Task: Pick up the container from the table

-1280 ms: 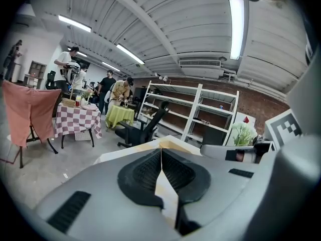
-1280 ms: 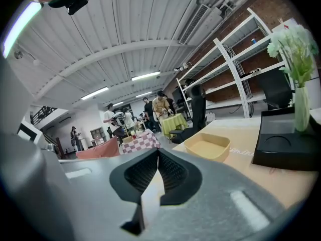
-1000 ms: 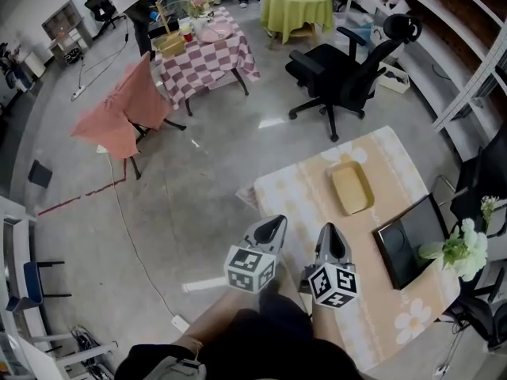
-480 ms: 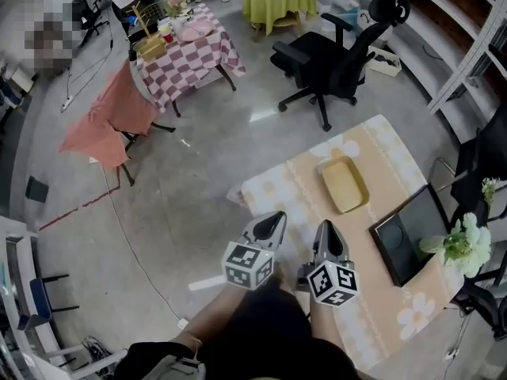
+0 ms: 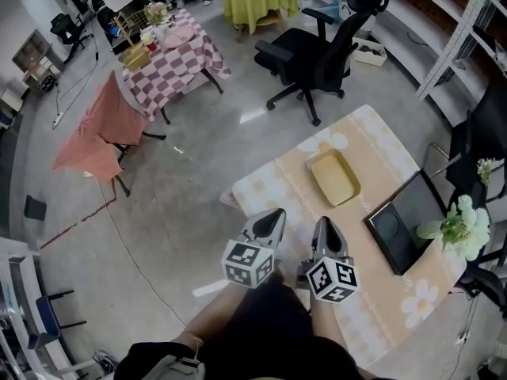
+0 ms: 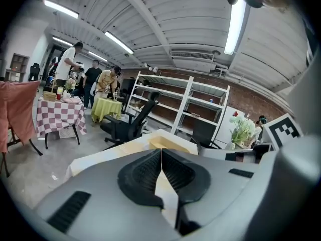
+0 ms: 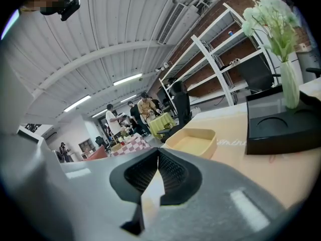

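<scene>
Two handheld grippers hovered over the near end of a table, both closed and empty.

From the head view, the left gripper point(image 5: 275, 212) and the right gripper point(image 5: 325, 222) were side by side above the near edge of the table point(image 5: 360, 145), pointing along it. The jaws of each were pressed together with nothing between them. The container point(image 5: 333, 177), a shallow yellow tray with nothing in it, lay on the peach flowered tablecloth point(image 5: 380, 287), well ahead of both grippers and untouched. To its right lay a black stand point(image 5: 400, 228), with white flowers point(image 5: 463, 232) just beside it. A black office chair point(image 5: 317, 50) stood past the table's far end, and a checked table point(image 5: 170, 54) farther off.
</scene>
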`<state>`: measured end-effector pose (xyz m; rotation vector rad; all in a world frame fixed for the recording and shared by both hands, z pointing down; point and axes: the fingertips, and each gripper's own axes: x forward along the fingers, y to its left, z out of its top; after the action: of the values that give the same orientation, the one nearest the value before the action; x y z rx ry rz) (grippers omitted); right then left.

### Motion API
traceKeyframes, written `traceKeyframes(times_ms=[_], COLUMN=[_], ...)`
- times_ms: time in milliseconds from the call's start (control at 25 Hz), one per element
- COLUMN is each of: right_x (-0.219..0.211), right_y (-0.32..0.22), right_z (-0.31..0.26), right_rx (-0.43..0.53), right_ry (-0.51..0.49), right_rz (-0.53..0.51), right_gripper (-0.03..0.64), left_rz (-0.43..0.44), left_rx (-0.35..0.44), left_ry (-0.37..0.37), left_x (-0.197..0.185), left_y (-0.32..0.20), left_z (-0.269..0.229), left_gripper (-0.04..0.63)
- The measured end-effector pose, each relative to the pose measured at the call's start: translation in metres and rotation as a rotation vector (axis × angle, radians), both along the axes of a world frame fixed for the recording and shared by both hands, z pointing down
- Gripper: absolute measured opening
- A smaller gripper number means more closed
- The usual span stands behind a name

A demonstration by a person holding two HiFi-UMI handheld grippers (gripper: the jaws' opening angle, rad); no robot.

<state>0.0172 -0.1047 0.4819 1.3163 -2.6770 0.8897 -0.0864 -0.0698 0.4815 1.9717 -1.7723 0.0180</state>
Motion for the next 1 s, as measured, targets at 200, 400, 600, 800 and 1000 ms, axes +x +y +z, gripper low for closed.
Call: traceKeyframes(times_ms=[200, 400, 600, 800, 1000], right_x=[0.002, 0.005, 0.0, 0.001, 0.007], right_y=[-0.002, -0.013, -0.024, -0.033, -0.043], right_z=[0.002, 0.006, 0.008, 0.011, 0.009], right_rx=[-0.005, -0.018, -0.028, -0.042, -0.046], right_ry=[0.008, 0.018, 0.029, 0.039, 0.047], right_rz=[0.033, 0.093, 0.139, 0.196, 0.253], right_gripper=[0.006, 0.006, 0.006, 0.006, 0.006], left_rz=[0.031, 0.094, 0.146, 0.199, 0.259], left_rx=[-0.012, -0.033, -0.035, -0.047, -0.063], left_ry=[0.004, 0.008, 0.005, 0.014, 0.024], left_x=[0.001, 0.003, -0.003, -0.005, 0.001], left_y=[-0.005, -0.018, -0.04, -0.055, -0.067], left_z=[0.003, 0.009, 0.007, 0.009, 0.011], left_gripper=[0.012, 0.012, 0.012, 0.012, 0.012])
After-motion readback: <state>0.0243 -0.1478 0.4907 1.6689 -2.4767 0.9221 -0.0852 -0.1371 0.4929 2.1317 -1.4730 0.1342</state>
